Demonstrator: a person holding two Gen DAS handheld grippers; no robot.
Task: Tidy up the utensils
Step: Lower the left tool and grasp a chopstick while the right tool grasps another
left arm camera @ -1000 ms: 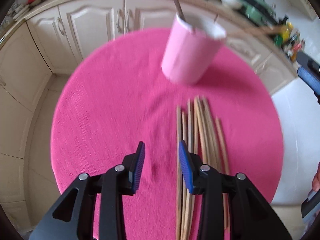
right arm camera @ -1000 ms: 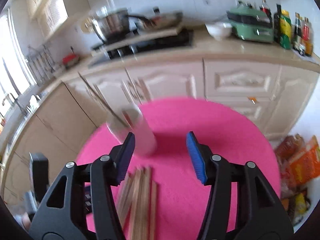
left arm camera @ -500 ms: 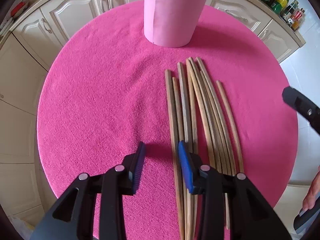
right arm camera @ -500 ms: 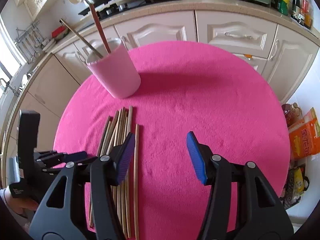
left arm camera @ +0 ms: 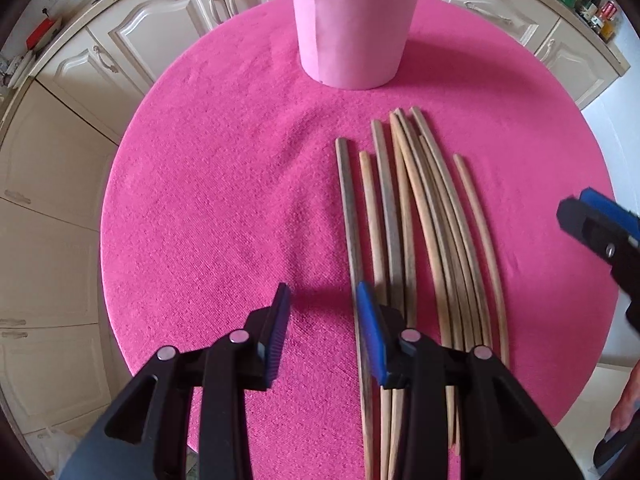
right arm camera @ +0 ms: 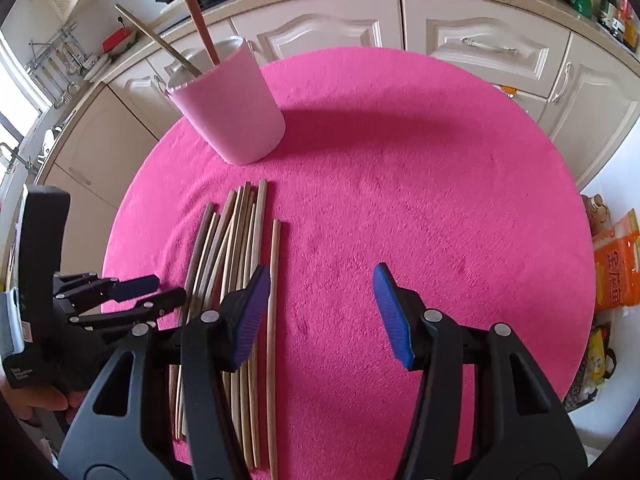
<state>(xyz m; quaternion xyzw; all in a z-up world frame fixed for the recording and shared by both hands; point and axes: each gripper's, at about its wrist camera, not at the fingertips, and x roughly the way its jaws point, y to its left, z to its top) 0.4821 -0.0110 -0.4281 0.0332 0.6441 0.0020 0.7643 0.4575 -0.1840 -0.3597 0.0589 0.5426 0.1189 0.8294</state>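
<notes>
- the left gripper (left arm camera: 322, 304) is pointing almost straight down at the round pink tablecloth (left arm camera: 208, 200), its jaws standing partly apart with nothing between them; only cloth is showing in the gap.
- its right-hand pad is sitting over the leftmost, darker stick of the chopsticks (left arm camera: 404, 216); whether it is touching that stick cannot be told.
- the right gripper (right arm camera: 322, 312) is tilting steeply down toward the cloth, jaws standing wider and gripping nothing; its left pad is lying just beside the lone chopstick (right arm camera: 274, 300) at the right edge of the bundle, which is passing just inside the gap.
- the chopsticks are lying side by side on the cloth, tips fanning toward the pink cup (right arm camera: 232, 112), which is standing upright near the far edge of the table, apart from the bundle.
- two utensils are sticking out of the cup in the right wrist view; in the left wrist view the cup's rim is cut off by the frame.
- the near ends of the chopsticks are hidden under both grippers' bodies.
- a person's hand (right arm camera: 36, 400) is partly showing at the lower left, mostly covered by the left tool.
</notes>
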